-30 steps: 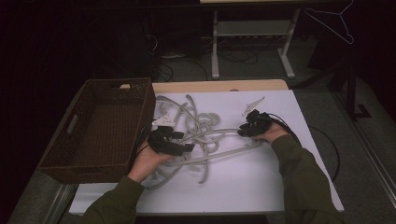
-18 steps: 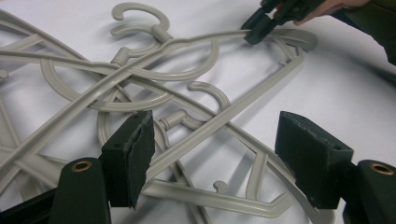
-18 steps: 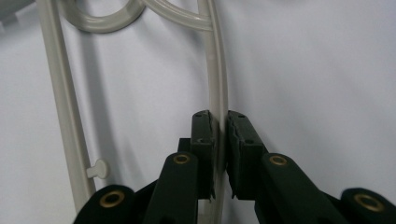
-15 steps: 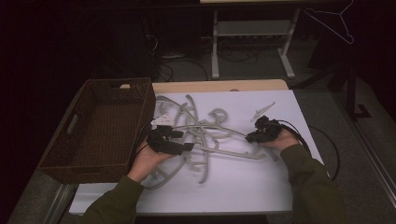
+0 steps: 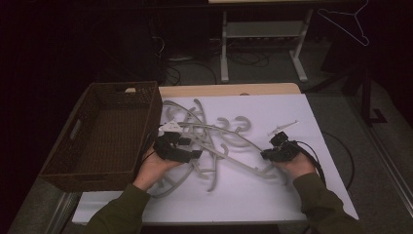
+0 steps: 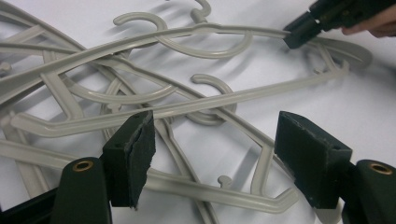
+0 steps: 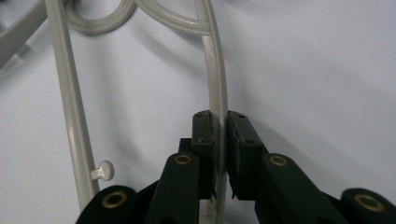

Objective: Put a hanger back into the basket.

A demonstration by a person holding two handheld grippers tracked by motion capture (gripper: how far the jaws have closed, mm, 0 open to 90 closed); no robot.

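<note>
Grey plastic hangers [image 5: 209, 141] lie tangled mid-surface; the wicker basket [image 5: 104, 131] at the left edge holds none. Right claw [image 7: 219, 140] pinches one hanger's arm; left claw [image 6: 215, 158] hovers spread above the pile.

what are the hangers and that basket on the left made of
The hangers look like moulded plastic: pale grey, smooth, slightly glossy, with flat ribbed arms and small moulded pegs. The basket looks like woven wicker or rattan, dark brown and matt, with a visible weave in its walls; it could also be a synthetic imitation.
</note>
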